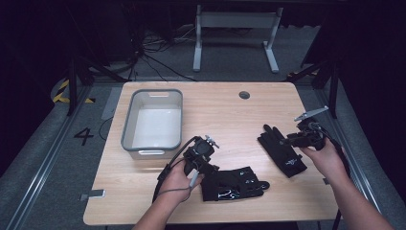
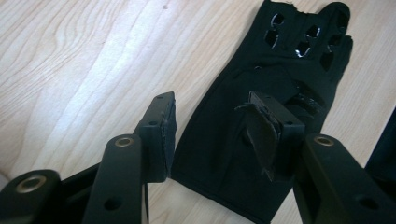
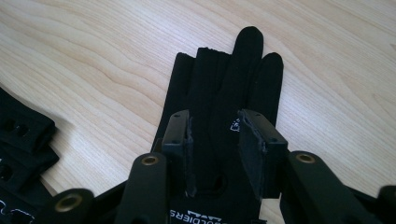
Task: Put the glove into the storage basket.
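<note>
2 black gloves lie flat on the worktop: the fingerless glove [image 1: 231, 183] near the front edge, the full-fingered glove [image 1: 281, 151] towards the right edge. The left tool [image 2: 215, 128] hovers released over the fingerless glove's cuff. The right tool [image 3: 215, 149] stands released, jaws either side of the full-fingered glove without pressing it.

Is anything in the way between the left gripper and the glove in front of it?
Nothing visible. The left gripper hangs open right over the cuff end of the near glove, which lies flat on the bare table. The other glove lies apart, under the right gripper.
</note>
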`<action>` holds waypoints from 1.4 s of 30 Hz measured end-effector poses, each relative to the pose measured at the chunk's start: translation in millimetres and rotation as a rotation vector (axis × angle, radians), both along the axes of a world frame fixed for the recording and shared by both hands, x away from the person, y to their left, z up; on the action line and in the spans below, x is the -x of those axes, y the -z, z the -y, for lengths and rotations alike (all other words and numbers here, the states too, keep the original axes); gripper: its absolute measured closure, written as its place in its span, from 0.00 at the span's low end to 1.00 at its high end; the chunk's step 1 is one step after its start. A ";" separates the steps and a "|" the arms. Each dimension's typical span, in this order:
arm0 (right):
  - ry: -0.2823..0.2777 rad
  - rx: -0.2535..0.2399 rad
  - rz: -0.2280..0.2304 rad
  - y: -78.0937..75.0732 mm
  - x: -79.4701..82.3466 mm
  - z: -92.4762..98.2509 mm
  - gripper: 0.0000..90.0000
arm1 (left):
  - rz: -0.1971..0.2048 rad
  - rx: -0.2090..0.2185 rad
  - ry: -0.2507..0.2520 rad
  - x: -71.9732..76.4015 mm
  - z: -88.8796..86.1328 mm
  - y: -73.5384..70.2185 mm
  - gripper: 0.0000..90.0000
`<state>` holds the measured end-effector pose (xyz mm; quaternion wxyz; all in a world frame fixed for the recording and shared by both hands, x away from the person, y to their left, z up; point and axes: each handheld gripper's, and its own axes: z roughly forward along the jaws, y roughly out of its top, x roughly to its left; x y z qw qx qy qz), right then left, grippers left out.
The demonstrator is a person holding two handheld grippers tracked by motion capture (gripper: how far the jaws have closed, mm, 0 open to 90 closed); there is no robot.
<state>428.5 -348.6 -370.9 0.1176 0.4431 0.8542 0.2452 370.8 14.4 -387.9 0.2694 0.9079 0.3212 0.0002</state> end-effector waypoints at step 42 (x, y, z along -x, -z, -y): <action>-0.099 0.138 -0.126 30.9 -11.8 -6.0 0.67 | -0.009 -0.003 0.010 7.1 1.2 2.3 0.60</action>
